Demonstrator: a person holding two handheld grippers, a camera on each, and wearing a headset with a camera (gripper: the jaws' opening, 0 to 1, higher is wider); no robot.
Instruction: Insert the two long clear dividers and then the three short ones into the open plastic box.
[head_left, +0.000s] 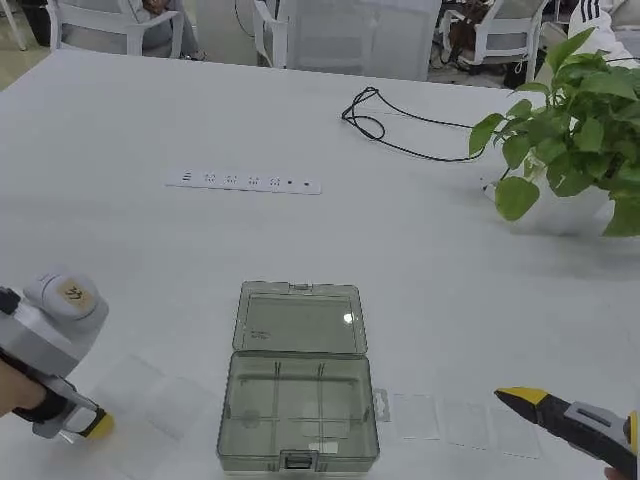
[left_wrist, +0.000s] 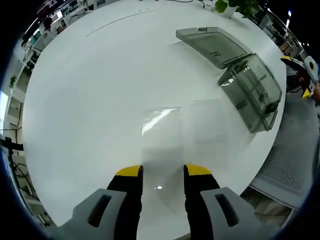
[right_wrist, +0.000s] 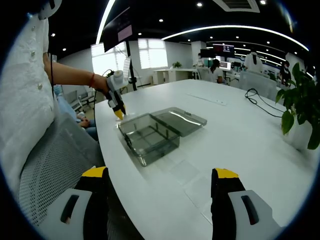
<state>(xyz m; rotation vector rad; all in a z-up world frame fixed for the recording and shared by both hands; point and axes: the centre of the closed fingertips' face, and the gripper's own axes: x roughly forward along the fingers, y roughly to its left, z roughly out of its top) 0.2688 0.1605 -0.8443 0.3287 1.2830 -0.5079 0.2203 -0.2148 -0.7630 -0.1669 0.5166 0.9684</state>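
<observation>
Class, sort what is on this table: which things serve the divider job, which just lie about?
Job: open smoky grey plastic box; long clear plastic dividers; short clear plastic dividers.
Lying about: white power strip; black looped cable; green leafy potted plant.

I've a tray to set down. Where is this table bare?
Bare: between the power strip and the box lid, and the far left. Crowded: clear dividers flank the box near the edge; plant and cable far right.

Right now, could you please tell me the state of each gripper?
Left gripper: open, jaws apart over a clear divider, not clamped on it.
Right gripper: wide open, holding nothing.
</observation>
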